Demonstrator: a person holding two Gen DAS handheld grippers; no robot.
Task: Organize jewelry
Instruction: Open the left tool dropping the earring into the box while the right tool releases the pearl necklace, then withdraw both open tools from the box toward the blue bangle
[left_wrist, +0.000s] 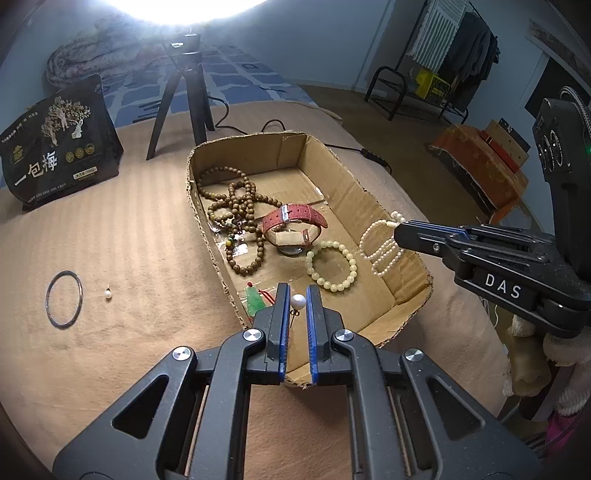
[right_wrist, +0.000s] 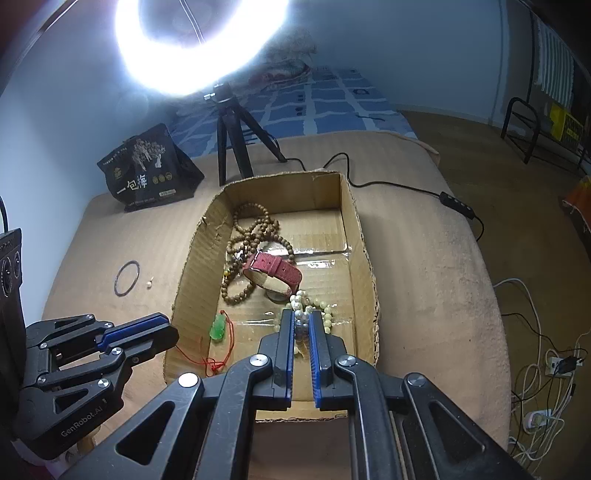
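A cardboard box (left_wrist: 373, 206) on the tan bed holds brown bead strands (left_wrist: 236, 206), a red-strapped watch (left_wrist: 291, 225), a pale yellow bead bracelet (left_wrist: 332, 266) and a green pendant (left_wrist: 256, 301). My left gripper (left_wrist: 297, 295) is shut on a pearl earring (left_wrist: 297, 302) over the box's near end. My right gripper (right_wrist: 302, 325) is shut on a white pearl strand (left_wrist: 380, 243), which hangs inside the box by its right wall. A thin dark bangle (left_wrist: 63, 298) and a second pearl earring (left_wrist: 108, 294) lie on the bed to the left of the box.
A black snack bag (left_wrist: 59, 147) stands at the back left. A ring light's tripod (left_wrist: 181, 103) stands behind the box, with its cable (right_wrist: 406, 192) trailing right. The bed edge drops off on the right to the floor, with cables and a power strip (right_wrist: 535, 369).
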